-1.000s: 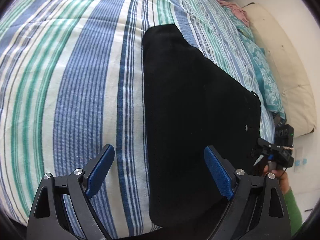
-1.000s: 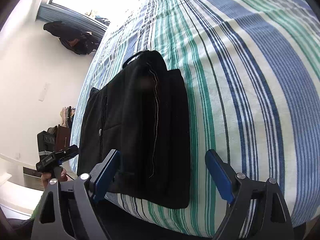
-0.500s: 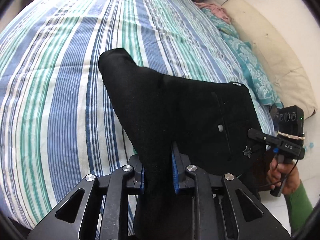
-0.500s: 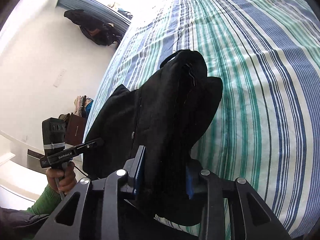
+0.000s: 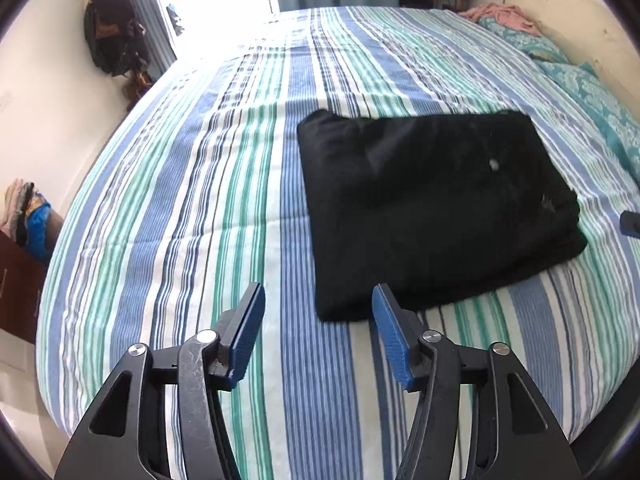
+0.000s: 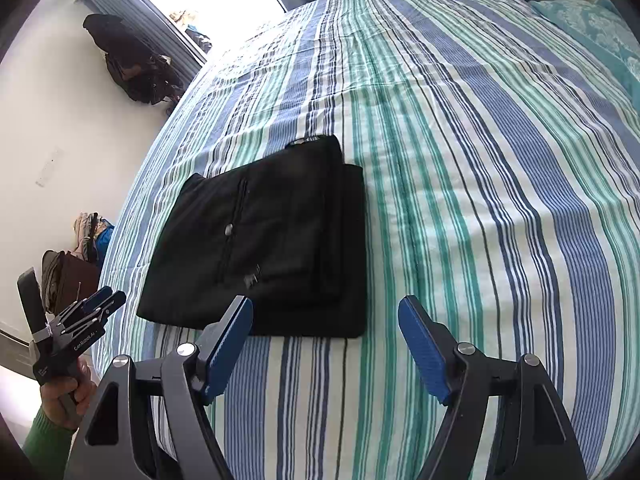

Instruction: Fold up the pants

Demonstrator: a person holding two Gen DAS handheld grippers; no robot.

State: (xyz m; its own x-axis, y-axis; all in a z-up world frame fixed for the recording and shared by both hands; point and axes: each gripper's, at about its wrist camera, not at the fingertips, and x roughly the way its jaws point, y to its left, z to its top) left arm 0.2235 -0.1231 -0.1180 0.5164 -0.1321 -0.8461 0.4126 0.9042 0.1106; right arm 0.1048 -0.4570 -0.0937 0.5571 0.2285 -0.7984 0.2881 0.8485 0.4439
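Pants (image 5: 432,204): we see them folded into a flat black rectangle on the striped bed (image 5: 192,184), near its front edge.
Left tool (image 5: 318,312): our jaws are opening, nothing between them, just short of the pants' near corner.
Right tool (image 6: 325,322): jaws opening, gripping nothing, at the near edge of the pants.
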